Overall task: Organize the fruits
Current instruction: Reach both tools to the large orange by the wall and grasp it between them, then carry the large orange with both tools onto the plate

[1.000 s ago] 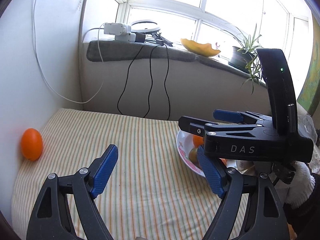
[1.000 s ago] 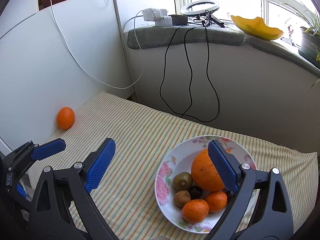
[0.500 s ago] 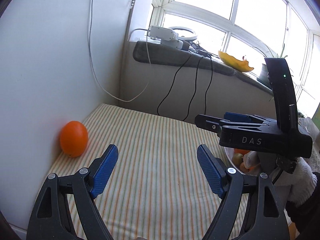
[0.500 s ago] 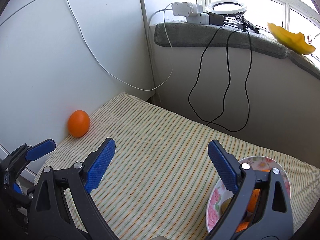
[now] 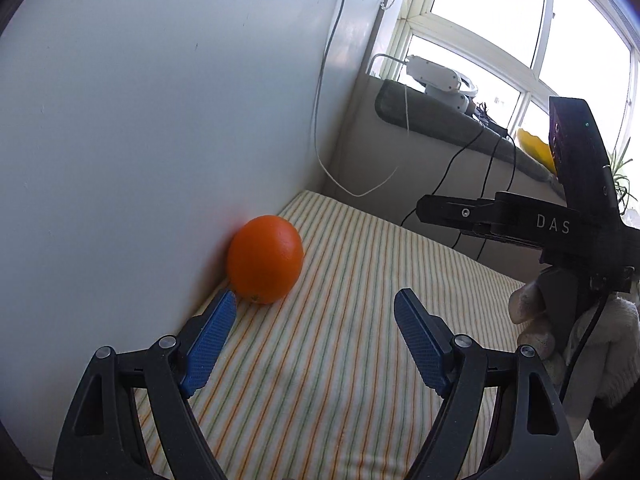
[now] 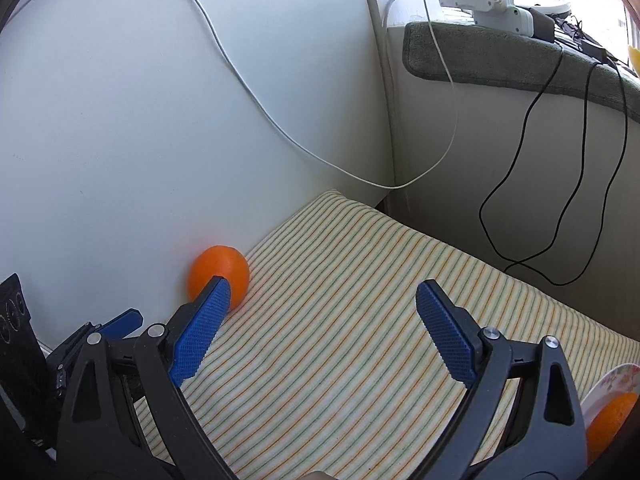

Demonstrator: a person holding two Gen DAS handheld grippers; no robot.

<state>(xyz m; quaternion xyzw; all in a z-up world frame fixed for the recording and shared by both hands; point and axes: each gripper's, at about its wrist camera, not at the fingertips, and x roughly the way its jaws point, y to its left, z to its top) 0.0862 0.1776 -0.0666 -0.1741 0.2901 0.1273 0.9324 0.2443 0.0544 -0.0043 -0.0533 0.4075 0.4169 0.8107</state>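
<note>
A round, glossy orange fruit point(image 5: 265, 259) sat on a cloth striped in cream, orange and green point(image 5: 340, 340), pressed right up against a plain white wall panel point(image 5: 160, 100) on the left; it lay alone there, well apart from the white floral-rimmed plate point(image 6: 612, 384) that showed only at the lower right edge of the right wrist view, with another orange fruit point(image 6: 610, 420) resting on it; the left gripper point(image 5: 316, 340), black-framed with blue textured pads, was spread wide and carried nothing, its left pad tip just beside the lone fruit's lower edge and its right pad well off to the side over bare cloth; the right gripper point(image 6: 320, 328) was likewise spread apart and empty, hovering farther back, with the fruit partly hidden behind its left pad; its black body, marked DAS, showed at the right of the left wrist view, held in a white-gloved hand point(image 5: 580, 340); a thin white cable point(image 6: 280, 128) hung down the wall, and black cables point(image 6: 560, 200) drooped from a grey padded window ledge point(image 6: 500, 60) behind; the step in hand appeared to be the approach to pick up the stray fruit; the next move likely called for shifting the left gripper leftward and forward so the fruit sat between both pads, though the wall left little room for the left pad.
</note>
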